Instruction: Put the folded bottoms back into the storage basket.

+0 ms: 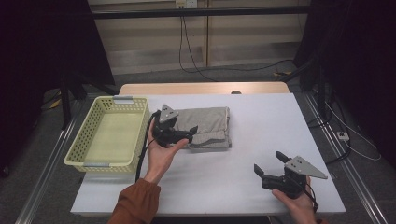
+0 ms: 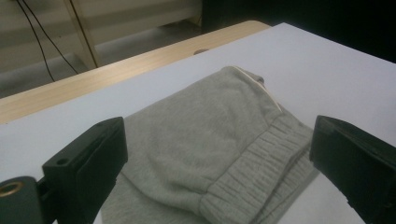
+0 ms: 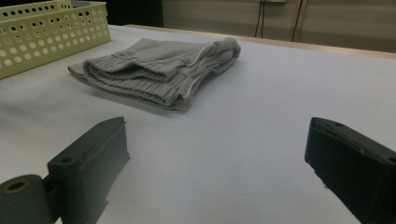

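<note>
The white tabletop (image 1: 243,154) carries a yellow perforated basket (image 1: 108,135) at its left side, standing empty, and just beside the basket's right wall a folded grey garment (image 1: 208,127) with ribbed cuffs. The garment lies flat on the tabletop, outside the basket, so the folding looks done and the move into the basket looks not yet made. The left tongs (image 1: 187,133) sit at the garment's left edge, spread wide; in the left gripper view the jaws straddle the ribbed cuff without closing on it. The right tongs (image 1: 268,164) hover over bare tabletop near the right front corner, well apart from the garment, also spread and holding nothing. What seems left: grip, lift, and place the garment in the basket.
</note>
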{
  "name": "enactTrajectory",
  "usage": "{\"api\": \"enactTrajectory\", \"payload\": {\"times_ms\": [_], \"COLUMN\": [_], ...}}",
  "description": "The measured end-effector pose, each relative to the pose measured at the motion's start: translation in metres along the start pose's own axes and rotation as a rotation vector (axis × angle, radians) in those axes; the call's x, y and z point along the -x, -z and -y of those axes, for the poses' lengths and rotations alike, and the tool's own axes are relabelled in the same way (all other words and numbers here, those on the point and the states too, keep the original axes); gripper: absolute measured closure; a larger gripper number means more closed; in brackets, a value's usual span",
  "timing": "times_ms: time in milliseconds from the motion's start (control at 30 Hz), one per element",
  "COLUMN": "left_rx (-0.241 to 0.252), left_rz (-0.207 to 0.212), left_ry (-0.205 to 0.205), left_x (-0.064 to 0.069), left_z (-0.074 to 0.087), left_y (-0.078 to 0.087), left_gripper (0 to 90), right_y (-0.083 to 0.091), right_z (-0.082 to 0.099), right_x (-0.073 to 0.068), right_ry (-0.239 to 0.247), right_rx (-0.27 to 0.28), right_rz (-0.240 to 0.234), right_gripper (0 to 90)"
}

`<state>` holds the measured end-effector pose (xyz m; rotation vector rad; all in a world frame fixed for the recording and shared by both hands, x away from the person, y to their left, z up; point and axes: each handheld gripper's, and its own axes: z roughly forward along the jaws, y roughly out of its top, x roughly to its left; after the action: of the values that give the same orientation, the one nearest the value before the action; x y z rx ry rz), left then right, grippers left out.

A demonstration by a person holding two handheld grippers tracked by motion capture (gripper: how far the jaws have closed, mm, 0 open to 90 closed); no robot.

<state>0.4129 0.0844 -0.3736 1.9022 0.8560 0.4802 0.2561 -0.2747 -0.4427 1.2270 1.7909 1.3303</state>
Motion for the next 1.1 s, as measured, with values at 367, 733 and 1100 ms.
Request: {"api": "enactTrajectory", "payload": {"times_ms": [367,733,1100], "left_rx": [-0.042,-0.145,-0.227], "left_rz": [-0.018,-0.085,-0.093], "left_ry": [0.044,0.078,0.096], "left_x": [-0.017,-0.040,-0.055], "left_z": [-0.008,0.007,0.019], "left_y": [-0.025,-0.054,-0.079], "left_gripper": [4.8,6.0,6.8], "right_y": [0.000,0.000,-0.001], "right_z": [0.000,0.000,0.001], "right_x": [0.000,0.000,0.000], "right_ry": [0.002,0.003,-0.007], "right_rx": [0.000,-0.003,-0.005], "right_rz": [-0.006,-0.007,-0.016], "right_gripper": [5.8,5.8,6.0]}}
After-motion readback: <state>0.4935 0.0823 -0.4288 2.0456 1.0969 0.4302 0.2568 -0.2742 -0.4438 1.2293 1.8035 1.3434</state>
